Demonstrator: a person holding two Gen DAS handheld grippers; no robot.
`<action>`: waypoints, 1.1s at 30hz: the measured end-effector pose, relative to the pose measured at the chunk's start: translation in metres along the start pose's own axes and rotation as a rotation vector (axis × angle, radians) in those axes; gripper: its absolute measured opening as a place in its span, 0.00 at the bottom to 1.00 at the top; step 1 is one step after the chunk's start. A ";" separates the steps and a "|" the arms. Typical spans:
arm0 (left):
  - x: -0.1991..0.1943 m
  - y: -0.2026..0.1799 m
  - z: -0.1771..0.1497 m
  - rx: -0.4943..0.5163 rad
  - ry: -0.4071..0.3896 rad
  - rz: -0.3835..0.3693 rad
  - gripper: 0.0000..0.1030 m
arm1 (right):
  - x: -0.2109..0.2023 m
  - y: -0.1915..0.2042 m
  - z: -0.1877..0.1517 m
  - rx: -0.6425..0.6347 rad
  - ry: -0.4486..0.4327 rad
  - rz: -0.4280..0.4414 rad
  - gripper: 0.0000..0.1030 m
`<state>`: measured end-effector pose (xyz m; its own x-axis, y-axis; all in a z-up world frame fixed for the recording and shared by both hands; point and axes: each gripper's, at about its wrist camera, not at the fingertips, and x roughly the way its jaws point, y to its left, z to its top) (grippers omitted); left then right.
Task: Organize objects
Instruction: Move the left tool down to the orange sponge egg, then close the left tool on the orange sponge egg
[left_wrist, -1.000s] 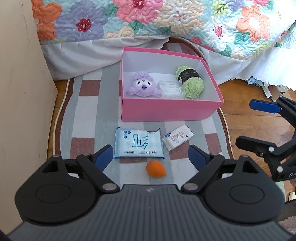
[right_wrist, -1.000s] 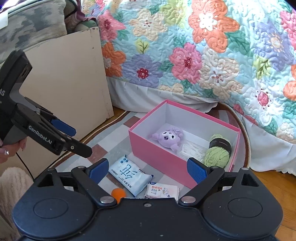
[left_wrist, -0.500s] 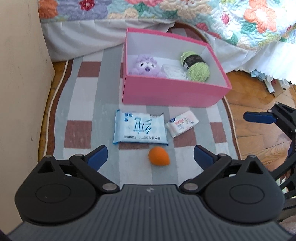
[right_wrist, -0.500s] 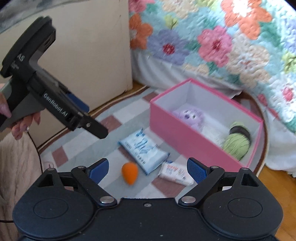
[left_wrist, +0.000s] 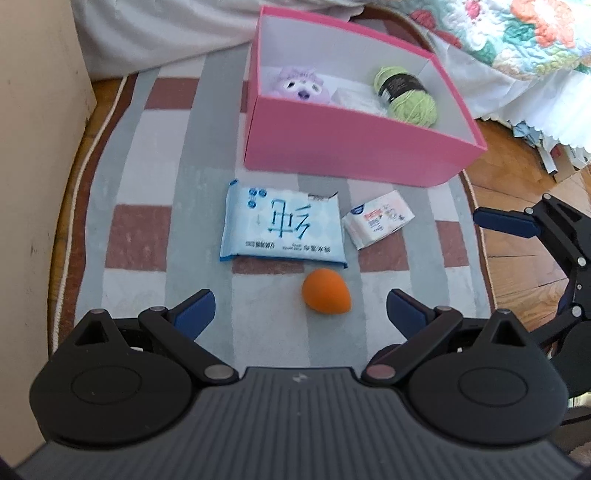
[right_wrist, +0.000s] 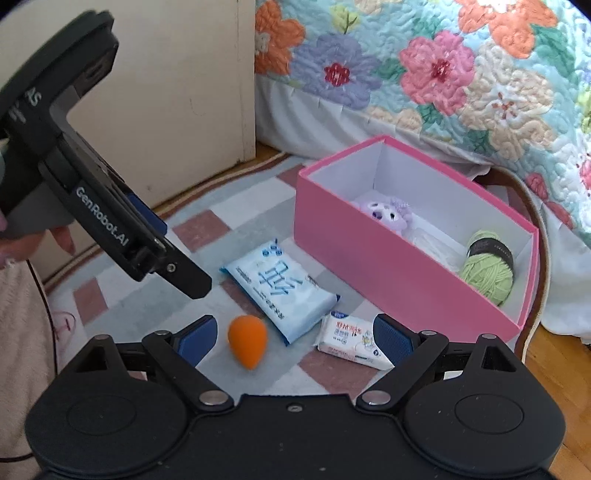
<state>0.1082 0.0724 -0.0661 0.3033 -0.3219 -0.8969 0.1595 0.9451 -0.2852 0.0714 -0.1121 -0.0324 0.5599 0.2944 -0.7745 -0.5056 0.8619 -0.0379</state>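
Note:
An open pink box (left_wrist: 351, 147) on the rug holds a purple plush (left_wrist: 301, 86), a ball of green yarn (left_wrist: 406, 94) and a clear packet (left_wrist: 354, 99). In front of the box lie a blue wipes pack (left_wrist: 284, 229), a small white tissue pack (left_wrist: 376, 223) and an orange egg-shaped sponge (left_wrist: 325, 295). My left gripper (left_wrist: 300, 312) is open just above the sponge, with nothing held. My right gripper (right_wrist: 293, 338) is also open and empty, above the sponge (right_wrist: 247, 336) and the tissue pack (right_wrist: 351, 339). The two grippers are close together.
A striped, checked rug (left_wrist: 147, 184) lies under everything. A cream cabinet panel (left_wrist: 33, 147) stands at the left. The bed with its floral quilt (right_wrist: 443, 74) and white skirt is behind the box. The wooden floor (left_wrist: 517, 184) and scattered papers (left_wrist: 554, 147) are at the right. A person's hand (right_wrist: 22, 240) holds the left gripper.
Both grippers have come down toward the rug, so the loose items look larger and nearer. The left jaws have spread a little wider. No object has moved.

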 end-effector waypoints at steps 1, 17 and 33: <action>0.003 0.002 -0.001 -0.006 0.004 -0.002 0.98 | 0.005 0.000 0.000 0.004 0.017 0.005 0.91; 0.045 0.021 -0.010 -0.087 0.048 -0.050 0.95 | 0.054 0.012 -0.016 0.060 0.040 0.116 0.89; 0.072 0.018 -0.011 -0.100 0.037 -0.115 0.80 | 0.092 0.031 -0.036 0.000 0.081 0.092 0.65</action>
<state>0.1229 0.0668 -0.1392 0.2528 -0.4277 -0.8678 0.0967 0.9036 -0.4172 0.0836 -0.0736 -0.1273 0.4561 0.3377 -0.8234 -0.5522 0.8329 0.0357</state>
